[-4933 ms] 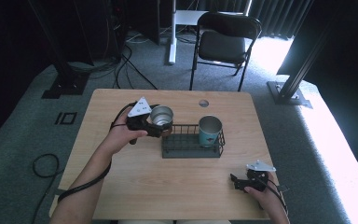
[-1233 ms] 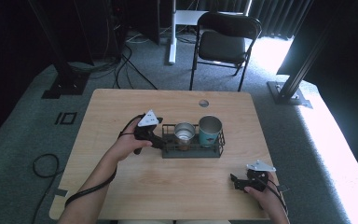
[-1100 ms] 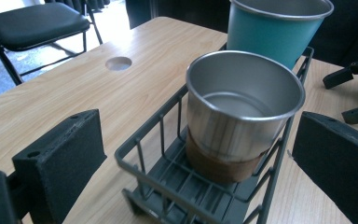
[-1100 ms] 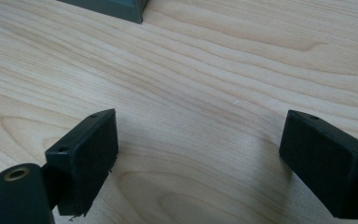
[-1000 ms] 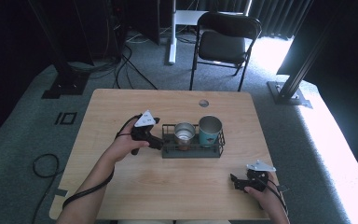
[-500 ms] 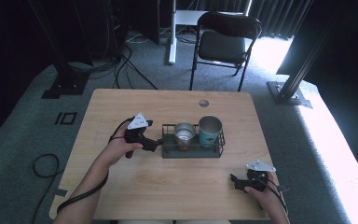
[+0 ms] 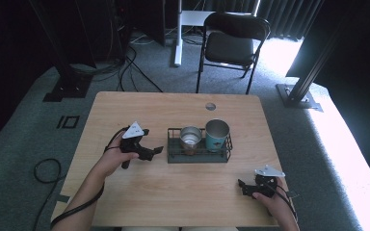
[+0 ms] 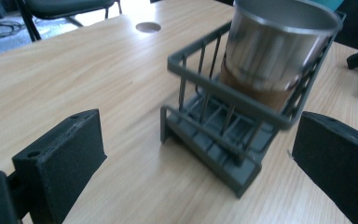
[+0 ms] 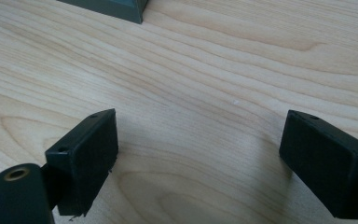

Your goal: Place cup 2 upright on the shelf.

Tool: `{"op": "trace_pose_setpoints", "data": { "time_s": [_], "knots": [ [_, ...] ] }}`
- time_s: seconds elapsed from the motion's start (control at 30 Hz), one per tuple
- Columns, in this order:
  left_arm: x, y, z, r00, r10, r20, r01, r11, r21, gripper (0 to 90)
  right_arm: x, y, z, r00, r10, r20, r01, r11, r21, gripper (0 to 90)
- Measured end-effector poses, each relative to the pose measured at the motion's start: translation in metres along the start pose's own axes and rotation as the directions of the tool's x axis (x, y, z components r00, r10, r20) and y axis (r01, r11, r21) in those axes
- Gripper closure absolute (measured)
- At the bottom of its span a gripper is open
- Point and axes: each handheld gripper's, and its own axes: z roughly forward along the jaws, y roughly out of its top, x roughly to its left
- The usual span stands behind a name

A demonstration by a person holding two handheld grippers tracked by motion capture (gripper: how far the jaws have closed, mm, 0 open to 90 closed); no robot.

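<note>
Black foam on my left jaws (image 8: pixel 200 163), spread wide, nothing between them; they sit low over the pale wood worktop (image 7: pixel 139 197). Just ahead of them: the near end of the dark wire rack (image 8: pixel 223 140), apart from my pads. Inside it, at the end nearest my left jaws, the steel cup (image 8: pixel 272 51) stands upright, brownish lower down. Beyond that cup, in the rack's far end, the teal cup (image 7: pixel 217 135), close beside the steel one; I cannot tell if they touch.

Risks, as I judge them: the rack is light and open, so a low sweep of a left pad could catch a bar and drag the rack, cups included. Reaching for the steel cup over the rack wall could tip it against the teal one.

My right jaws (image 9: pixel 196 158) rest spread and empty on bare wood, well apart from the rack, whose corner (image 9: pixel 116 10) lies ahead. Farther off: a cable hole (image 8: pixel 148 27) in the worktop, then a folding chair (image 7: pixel 233 45) beyond.
</note>
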Motion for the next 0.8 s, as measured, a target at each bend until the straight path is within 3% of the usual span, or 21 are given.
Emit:
{"op": "trace_pose_setpoints", "data": {
  "time_s": [0.43, 0.67, 0.8],
  "knots": [
    [0.001, -0.031, -0.011, 0.9991, -0.034, -0.025, 0.035, 0.9991, 0.024, 2.8, 0.0, 0.0, 0.0, 1.0, 0.0, 0.0, 0.0, 1.0, 0.0, 11.1],
    [0.001, -0.048, -0.023, 0.9988, -0.021, -0.044, 0.023, 0.9987, 0.045, 2.8, 0.0, 0.0, 0.0, 1.0, 0.0, 0.0, 0.0, 1.0, 0.0, 11.1],
    [0.002, -0.056, -0.029, 0.9983, -0.033, -0.047, 0.036, 0.9982, 0.049, 2.8, 0.0, 0.0, 0.0, 1.0, 0.0, 0.0, 0.0, 1.0, 0.0, 11.1]
  ]
}}
